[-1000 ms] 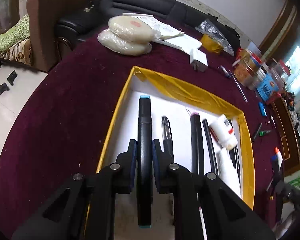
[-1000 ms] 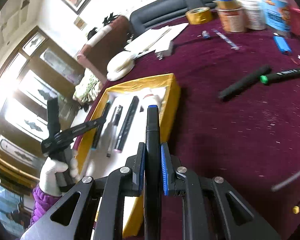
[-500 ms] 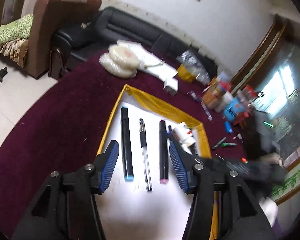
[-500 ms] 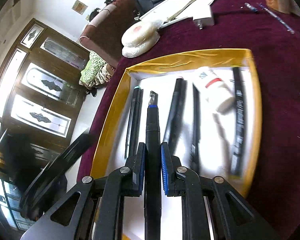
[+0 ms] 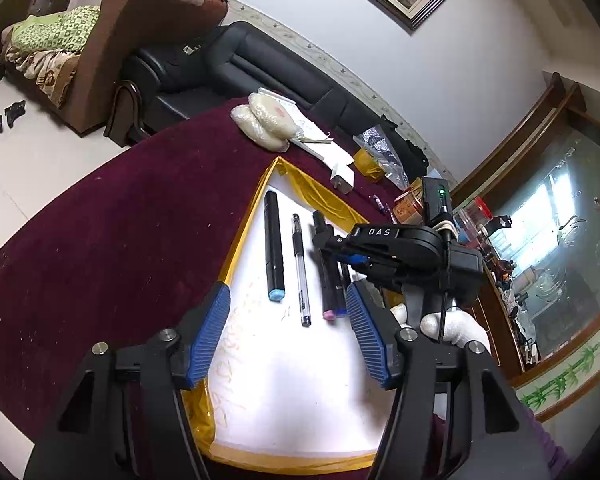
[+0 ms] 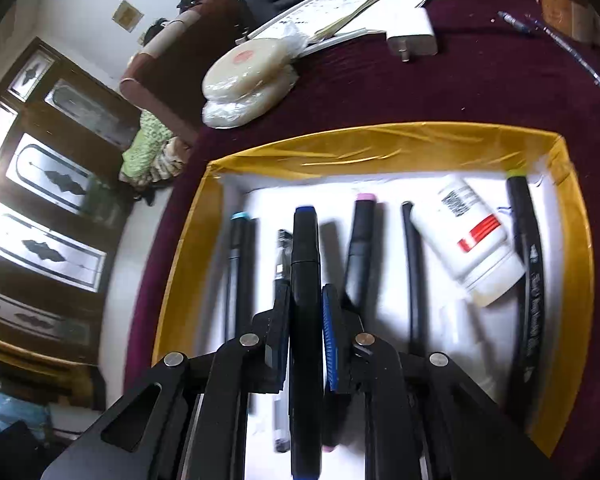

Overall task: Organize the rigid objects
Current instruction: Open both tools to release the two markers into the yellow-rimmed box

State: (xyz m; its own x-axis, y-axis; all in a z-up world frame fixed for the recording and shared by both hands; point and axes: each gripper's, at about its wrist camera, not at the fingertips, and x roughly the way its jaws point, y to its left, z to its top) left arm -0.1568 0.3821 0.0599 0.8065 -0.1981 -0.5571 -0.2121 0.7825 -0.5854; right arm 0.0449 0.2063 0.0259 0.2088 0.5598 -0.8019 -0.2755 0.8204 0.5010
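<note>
A yellow-rimmed white tray [image 5: 242, 236] [image 6: 380, 144] lies on a maroon table. In it lie a teal-capped black marker [image 5: 274, 246] [image 6: 236, 264], a clear pen [image 5: 301, 272], a pink-capped marker [image 5: 327, 276] [image 6: 360, 248], a thin black pen [image 6: 414, 272], a white bottle [image 6: 472, 240] and a green-tipped marker [image 6: 528, 264]. My left gripper [image 5: 288, 336] is open and empty above the tray's near end. My right gripper [image 6: 306, 336] is shut on a blue-capped black marker [image 6: 306, 280], low over the tray between the clear pen and the pink-capped marker; it also shows in the left wrist view [image 5: 396, 248].
Beyond the tray sit two stacked wrapped white discs [image 5: 266, 122] [image 6: 246, 80], papers [image 6: 340, 12], a white charger [image 5: 342, 178] [image 6: 412, 38], a yellow tape roll [image 5: 368, 162], loose pens [image 6: 556, 44] and jars [image 5: 410, 204]. A black sofa [image 5: 260, 76] stands behind the table.
My left gripper opened, let go of the teal-capped marker in the tray and pulled back. My right gripper carried the blue-capped marker from over the table down into the tray.
</note>
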